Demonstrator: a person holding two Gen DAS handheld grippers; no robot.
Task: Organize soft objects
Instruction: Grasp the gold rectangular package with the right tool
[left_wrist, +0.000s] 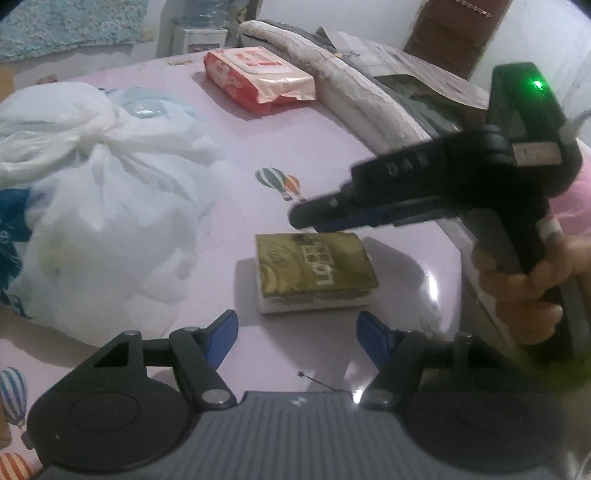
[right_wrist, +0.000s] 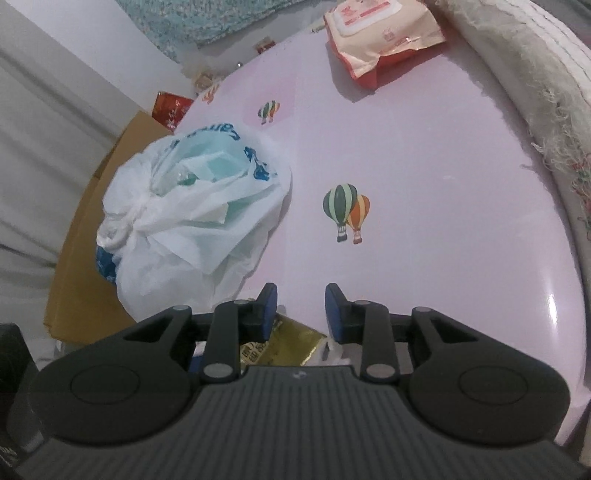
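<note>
The step in hand looks like picking up the gold pack, which lies flat on the pink table, near its right edge. The left gripper is released, jaws spread, hanging just short of the pack's near side. To do it well, it should probably come level and straddle the pack's short sides before closing gently, since the soft pack may buckle.

At the left sits a knotted white bag, close enough that its loose plastic might snag a jaw. A red wipes pack lies far off, beside a rolled cloth along the right edge.

The right gripper hovers over the gold pack's far side, jaws parted and holding nothing. It crowds the approach and should probably clear first.
</note>
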